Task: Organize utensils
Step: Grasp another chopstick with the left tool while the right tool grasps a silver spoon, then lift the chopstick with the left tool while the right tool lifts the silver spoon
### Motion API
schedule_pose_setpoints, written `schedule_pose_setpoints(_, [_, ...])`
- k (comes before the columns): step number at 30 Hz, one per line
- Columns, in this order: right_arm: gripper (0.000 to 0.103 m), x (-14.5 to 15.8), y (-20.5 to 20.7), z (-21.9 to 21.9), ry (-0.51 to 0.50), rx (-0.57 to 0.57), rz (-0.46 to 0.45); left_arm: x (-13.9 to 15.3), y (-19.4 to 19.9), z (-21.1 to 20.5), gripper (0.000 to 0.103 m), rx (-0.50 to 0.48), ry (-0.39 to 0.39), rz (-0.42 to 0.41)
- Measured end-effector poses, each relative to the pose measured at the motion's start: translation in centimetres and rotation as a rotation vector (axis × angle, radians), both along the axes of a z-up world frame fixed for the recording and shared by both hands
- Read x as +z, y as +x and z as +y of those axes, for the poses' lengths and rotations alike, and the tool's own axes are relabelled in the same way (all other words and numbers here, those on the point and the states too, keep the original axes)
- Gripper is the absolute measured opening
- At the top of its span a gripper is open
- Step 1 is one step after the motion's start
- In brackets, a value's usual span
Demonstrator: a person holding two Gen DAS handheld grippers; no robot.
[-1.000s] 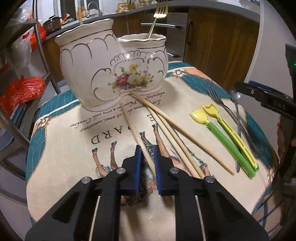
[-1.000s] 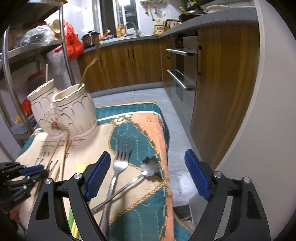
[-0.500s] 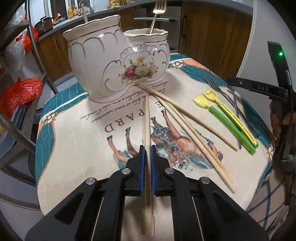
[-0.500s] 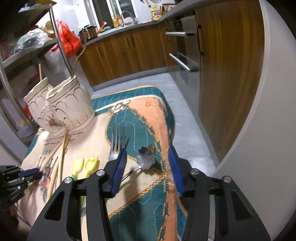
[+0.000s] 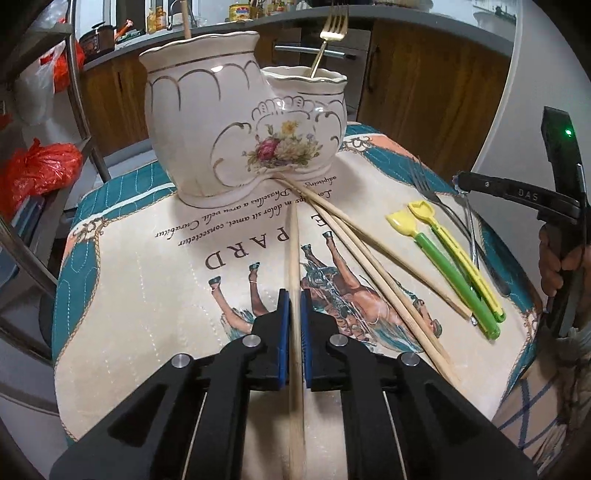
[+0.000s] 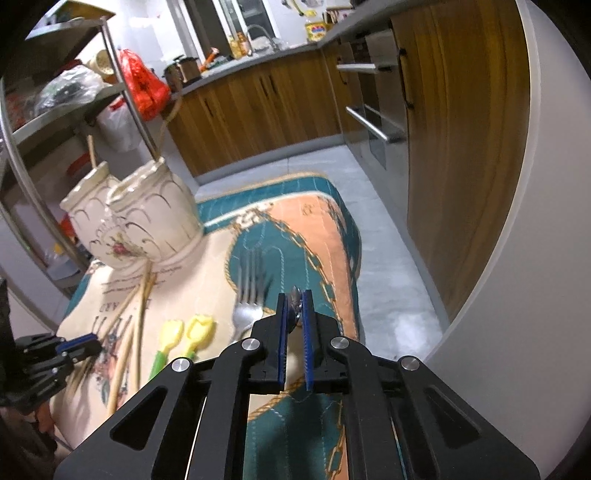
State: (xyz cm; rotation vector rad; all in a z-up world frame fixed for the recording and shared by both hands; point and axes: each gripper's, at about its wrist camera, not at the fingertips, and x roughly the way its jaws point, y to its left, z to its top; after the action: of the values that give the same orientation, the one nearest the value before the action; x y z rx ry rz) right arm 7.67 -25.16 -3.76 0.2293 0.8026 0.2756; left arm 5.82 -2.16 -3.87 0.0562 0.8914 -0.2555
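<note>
The right gripper (image 6: 294, 317) has closed: a second ago its jaws stood wide over the cloth, and now they are clenched on the flower-shaped spoon (image 6: 294, 297), whose bowl pokes out between the blue pads at the right side of the counter (image 5: 122, 295), just right of the steel fork (image 6: 248, 295). The left gripper (image 5: 294, 314) has also finished its grab; its jaws are shut tight on a single wooden chopstick (image 5: 293, 254), which now points straight at the ceramic double holder (image 5: 236, 129) on the far side, its tip close to the holder's base. Three more chopsticks (image 5: 369, 251) and two yellow-headed plastic picks (image 5: 443, 258) lie on the cloth between. Both hands look loaded, so the likely next step is lifting each piece to a holder compartment; one already carries a gold fork (image 5: 330, 33).
</note>
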Motion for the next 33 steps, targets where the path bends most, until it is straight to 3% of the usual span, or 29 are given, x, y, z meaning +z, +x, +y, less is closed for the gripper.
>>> schedule_pose_setpoints(13, [0.004, 7.0, -3.0, 2.5, -0.103, 0.005, -0.201, 2.2, -1.9, 1.5, 0.006, -0.018, -0.04, -0.113])
schedule_pose_setpoints(28, [0.004, 13.5, -6.4, 5.5, -0.202, -0.026, -0.481, 5.4, -3.9, 4.3, 0.006, 0.001, -0.171, -0.405])
schedule_pose_setpoints(33, [0.004, 14.6, -5.5, 6.7, -0.2, -0.019, -0.522, 7.1, -3.6, 4.9, 0.006, 0.019, -0.173, -0.524])
